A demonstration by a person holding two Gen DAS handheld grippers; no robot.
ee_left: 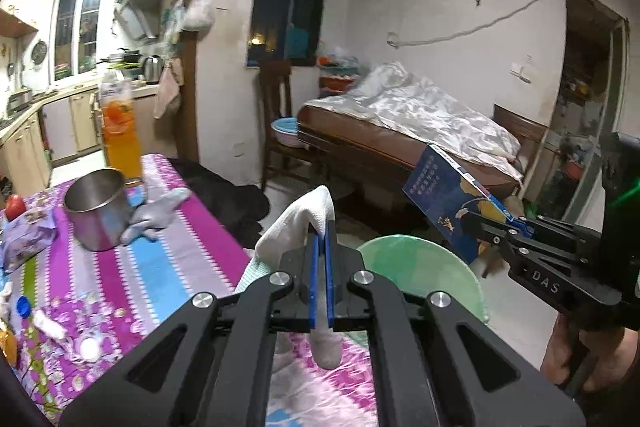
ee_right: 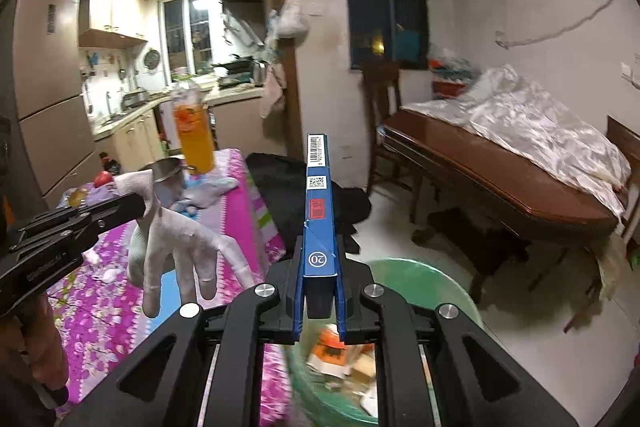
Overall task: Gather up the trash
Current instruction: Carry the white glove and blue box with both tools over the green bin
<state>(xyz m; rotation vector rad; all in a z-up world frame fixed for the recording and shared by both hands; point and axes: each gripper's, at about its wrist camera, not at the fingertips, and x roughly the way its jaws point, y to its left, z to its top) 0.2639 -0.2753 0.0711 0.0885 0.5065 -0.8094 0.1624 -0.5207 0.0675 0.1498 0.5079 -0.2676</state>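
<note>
The left tongs [ee_left: 322,239] were clenched on a white glove [ee_left: 294,227], which hung just past the tabletop's [ee_left: 168,267] near corner, its fingers dangling. The right tongs [ee_right: 320,267] were grasping a blue carton [ee_right: 318,211] by its lower end, held upright above a green bin [ee_right: 424,279] that stood on the floor beside the tabletop with scraps inside. A metal cup [ee_left: 98,213] and a second glove [ee_left: 158,213] lay at the tabletop's far edge, beside an orange drink bottle [ee_left: 120,135].
</note>
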